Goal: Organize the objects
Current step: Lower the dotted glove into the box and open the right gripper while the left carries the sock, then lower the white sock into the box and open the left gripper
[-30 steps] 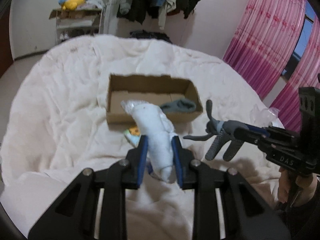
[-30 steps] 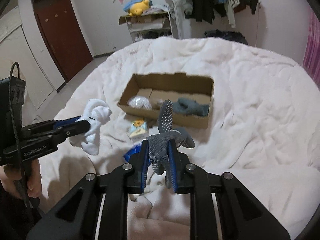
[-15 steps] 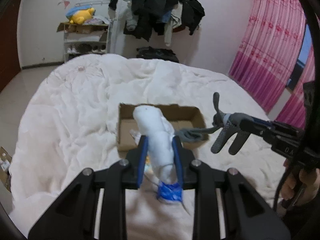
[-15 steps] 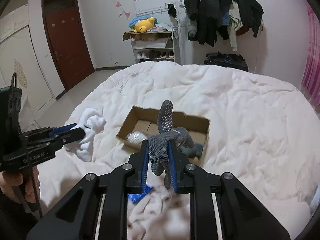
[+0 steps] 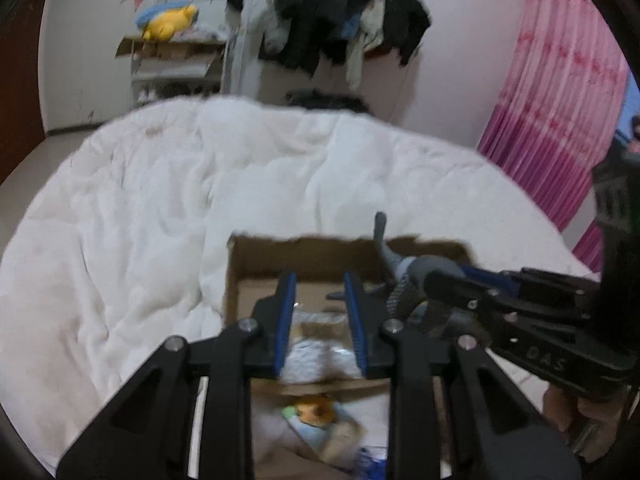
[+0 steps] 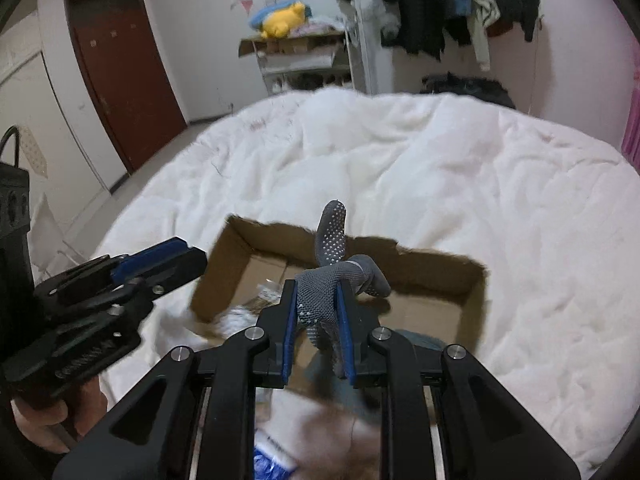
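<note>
An open cardboard box lies on the white bed. My left gripper is open and empty above the box's near left part. A blurred white sock shows below it by the box's left wall, and a crinkly clear packet lies in the box. My right gripper is shut on a grey dotted glove, held above the box; the glove also shows in the left wrist view. A dark grey sock lies in the box's near right part.
The white duvet covers the whole bed. A small packet with an orange picture and a blue wrapper lie in front of the box. Pink curtains hang at right; a clothes rack and shelf stand behind.
My left gripper has opened and let go of the white sock, which has dropped towards the box's left side. Both grippers moved forward over the box; the right still holds the glove.
</note>
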Demonstrator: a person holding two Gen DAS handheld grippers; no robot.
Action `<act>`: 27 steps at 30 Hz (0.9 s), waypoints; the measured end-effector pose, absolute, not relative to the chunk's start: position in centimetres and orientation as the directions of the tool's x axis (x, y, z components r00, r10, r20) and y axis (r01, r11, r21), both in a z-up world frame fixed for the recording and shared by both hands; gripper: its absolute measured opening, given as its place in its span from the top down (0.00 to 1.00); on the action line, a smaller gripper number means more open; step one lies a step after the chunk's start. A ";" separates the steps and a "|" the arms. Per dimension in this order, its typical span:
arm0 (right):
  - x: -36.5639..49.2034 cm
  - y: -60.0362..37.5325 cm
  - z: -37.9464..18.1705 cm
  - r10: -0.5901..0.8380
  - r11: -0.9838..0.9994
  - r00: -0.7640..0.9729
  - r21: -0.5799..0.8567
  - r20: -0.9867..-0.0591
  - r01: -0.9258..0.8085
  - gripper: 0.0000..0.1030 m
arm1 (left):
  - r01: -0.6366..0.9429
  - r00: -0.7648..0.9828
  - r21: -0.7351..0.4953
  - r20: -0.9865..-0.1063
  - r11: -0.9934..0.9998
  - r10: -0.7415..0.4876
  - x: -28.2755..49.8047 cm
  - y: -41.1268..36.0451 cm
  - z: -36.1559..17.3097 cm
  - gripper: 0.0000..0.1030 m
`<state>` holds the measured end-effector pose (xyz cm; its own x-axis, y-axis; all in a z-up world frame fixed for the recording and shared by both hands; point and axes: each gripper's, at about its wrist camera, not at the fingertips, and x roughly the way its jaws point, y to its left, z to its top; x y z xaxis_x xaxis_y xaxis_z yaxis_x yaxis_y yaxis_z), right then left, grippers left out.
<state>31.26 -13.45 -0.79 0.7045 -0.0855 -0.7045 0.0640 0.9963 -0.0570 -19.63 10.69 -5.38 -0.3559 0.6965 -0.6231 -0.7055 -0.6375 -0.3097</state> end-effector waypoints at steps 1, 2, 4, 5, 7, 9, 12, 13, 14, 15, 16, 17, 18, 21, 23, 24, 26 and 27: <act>31.7 -13.7 -1.5 -0.086 0.996 0.695 -0.053 -0.714 0.068 0.80 | -0.693 -0.340 -0.317 -0.647 -0.647 0.682 -20.4 10.9 -6.4 0.74; 32.1 -13.8 -2.1 -0.090 0.996 0.686 -0.055 -0.722 0.073 0.79 | -0.679 -0.321 -0.329 -0.671 -0.656 0.669 -21.0 10.8 -7.2 0.74; 32.3 -14.0 -3.0 -0.094 0.995 0.677 -0.058 -0.730 0.076 0.76 | -0.673 -0.307 -0.355 -0.664 -0.649 0.682 -21.3 10.2 -7.7 0.74; 32.4 -14.0 -3.3 -0.094 0.995 0.675 -0.059 -0.732 0.074 0.68 | -0.678 -0.313 -0.347 -0.663 -0.649 0.681 -21.2 10.0 -7.7 0.74; 32.4 -14.3 -3.9 -0.112 0.994 0.663 -0.071 -0.740 0.088 0.52 | -0.682 -0.313 -0.360 -0.643 -0.636 0.699 -21.0 9.4 -7.3 0.69; 32.1 -14.6 -4.3 -0.114 0.993 0.661 -0.067 -0.742 0.097 0.44 | -0.683 -0.308 -0.367 -0.639 -0.632 0.704 -21.0 8.7 -7.2 0.68; 31.4 -14.7 -4.2 -0.119 0.992 0.664 -0.064 -0.738 0.106 0.40 | -0.683 -0.270 -0.371 -0.672 -0.629 0.690 -20.9 6.8 -7.6 0.67; 31.1 -14.7 -4.0 -0.120 0.992 0.667 -0.065 -0.735 0.107 0.40 | -0.674 -0.268 -0.373 -0.681 -0.638 0.681 -20.9 5.9 -8.0 0.64; 30.6 -14.6 -3.8 -0.120 0.992 0.672 -0.064 -0.730 0.107 0.40 | -0.658 -0.275 -0.366 -0.697 -0.658 0.662 -20.9 5.0 -8.6 0.63; 30.1 -14.6 -3.4 -0.121 0.992 0.679 -0.063 -0.724 0.109 0.39 | -0.647 -0.282 -0.353 -0.713 -0.676 0.642 -20.8 4.3 -8.9 0.54; 29.7 -14.5 -3.0 -0.125 0.991 0.685 -0.065 -0.718 0.113 0.39 | -0.634 -0.286 -0.341 -0.731 -0.694 0.620 -20.9 3.6 -9.6 0.39; 29.3 -14.5 -2.7 -0.130 0.991 0.689 -0.068 -0.713 0.117 0.39 | -0.625 -0.282 -0.347 -0.735 -0.699 0.617 -20.8 3.2 -9.9 0.32; 28.8 -14.4 -2.2 -0.132 0.991 0.696 -0.069 -0.706 0.118 0.39 | -0.615 -0.274 -0.357 -0.739 -0.703 0.615 -20.7 2.6 -10.2 0.23; 26.8 -14.1 -1.0 -0.127 0.991 0.715 -0.064 -0.687 0.114 0.38 | -0.581 -0.252 -0.366 -0.768 -0.727 0.589 -21.4 1.1 -11.4 0.23; 25.2 -14.1 -0.5 -0.123 0.992 0.725 -0.067 -0.678 0.106 0.38 | -0.519 -0.217 -0.386 -0.803 -0.762 0.555 -22.7 -0.3 -12.8 0.23; 24.5 -14.2 -0.3 -0.120 0.993 0.729 -0.065 -0.674 0.103 0.38 | -0.492 -0.195 -0.400 -0.815 -0.774 0.545 -23.4 -1.0 -13.5 0.23; 23.6 -14.7 -0.3 -0.108 0.993 0.730 -0.042 -0.674 0.108 0.38 | -0.460 -0.161 -0.386 -0.849 -0.799 0.503 -24.6 -1.7 -15.0 0.23; 23.5 -15.0 -0.4 -0.102 0.993 0.730 -0.026 -0.675 0.114 0.38 | -0.447 -0.160 -0.382 -0.856 -0.809 0.492 -25.0 -1.9 -15.6 0.23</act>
